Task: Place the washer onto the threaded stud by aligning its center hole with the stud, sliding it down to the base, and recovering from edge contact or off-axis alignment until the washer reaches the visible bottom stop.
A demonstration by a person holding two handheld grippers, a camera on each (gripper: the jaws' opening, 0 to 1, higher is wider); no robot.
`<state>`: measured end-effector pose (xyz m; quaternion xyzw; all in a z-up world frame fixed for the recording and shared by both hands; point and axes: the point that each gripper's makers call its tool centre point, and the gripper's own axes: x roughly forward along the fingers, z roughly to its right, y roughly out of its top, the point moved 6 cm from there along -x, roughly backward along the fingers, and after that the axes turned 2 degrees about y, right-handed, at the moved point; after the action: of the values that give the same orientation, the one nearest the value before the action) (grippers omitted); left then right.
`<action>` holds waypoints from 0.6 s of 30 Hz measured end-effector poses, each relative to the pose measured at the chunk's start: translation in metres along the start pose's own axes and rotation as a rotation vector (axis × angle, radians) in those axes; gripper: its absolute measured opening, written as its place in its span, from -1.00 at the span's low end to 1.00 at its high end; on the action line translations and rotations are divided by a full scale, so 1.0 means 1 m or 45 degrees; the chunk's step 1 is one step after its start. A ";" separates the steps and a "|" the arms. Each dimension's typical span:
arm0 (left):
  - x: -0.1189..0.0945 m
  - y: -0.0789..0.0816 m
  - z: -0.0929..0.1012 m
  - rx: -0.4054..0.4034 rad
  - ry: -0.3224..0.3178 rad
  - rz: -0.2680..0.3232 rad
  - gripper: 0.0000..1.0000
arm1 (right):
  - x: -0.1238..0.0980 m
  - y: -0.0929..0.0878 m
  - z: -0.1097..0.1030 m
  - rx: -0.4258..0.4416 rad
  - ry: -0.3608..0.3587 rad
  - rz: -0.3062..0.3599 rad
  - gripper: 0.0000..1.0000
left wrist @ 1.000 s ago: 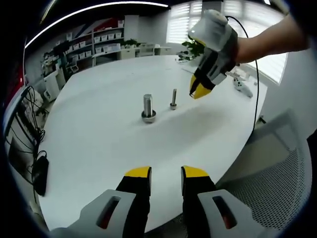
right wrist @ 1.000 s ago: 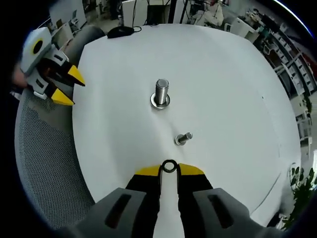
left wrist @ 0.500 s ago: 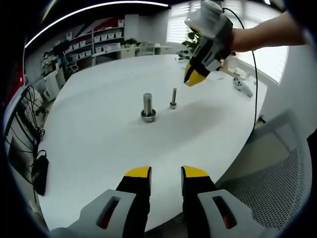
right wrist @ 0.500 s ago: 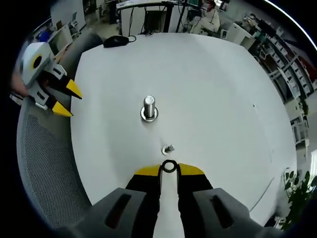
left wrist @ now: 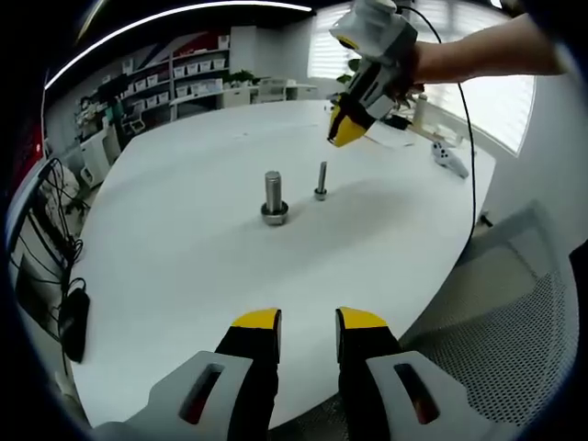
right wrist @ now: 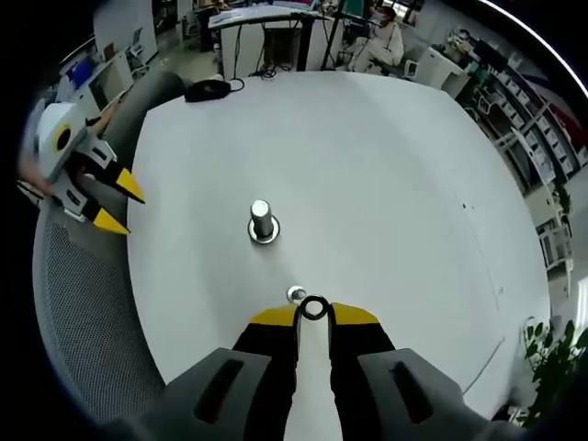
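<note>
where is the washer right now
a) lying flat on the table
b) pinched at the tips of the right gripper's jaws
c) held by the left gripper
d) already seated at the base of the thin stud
b: in the right gripper view the washer sits clamped between the right gripper jaw tips, just above the thin stud, while the left gripper holds nothing.

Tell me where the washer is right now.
The washer is pinched at the tips of the right gripper, low in the right gripper view, right beside the top of the thin threaded stud on the white table.
</note>
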<state>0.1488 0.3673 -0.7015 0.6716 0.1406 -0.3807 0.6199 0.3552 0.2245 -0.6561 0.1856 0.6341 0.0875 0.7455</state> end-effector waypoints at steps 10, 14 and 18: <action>0.000 0.000 0.000 -0.004 -0.002 -0.002 -0.57 | 0.019 0.007 -0.007 -0.024 0.053 -0.029 -0.73; 0.000 -0.001 0.000 -0.007 -0.002 -0.002 -0.57 | 0.024 0.005 -0.003 -0.002 0.065 -0.046 -0.73; 0.000 0.000 0.000 -0.011 0.001 0.001 -0.57 | 0.026 0.004 -0.002 0.028 0.078 -0.051 -0.73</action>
<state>0.1485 0.3675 -0.7014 0.6690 0.1421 -0.3797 0.6230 0.3581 0.2379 -0.6789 0.1784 0.6612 0.0711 0.7252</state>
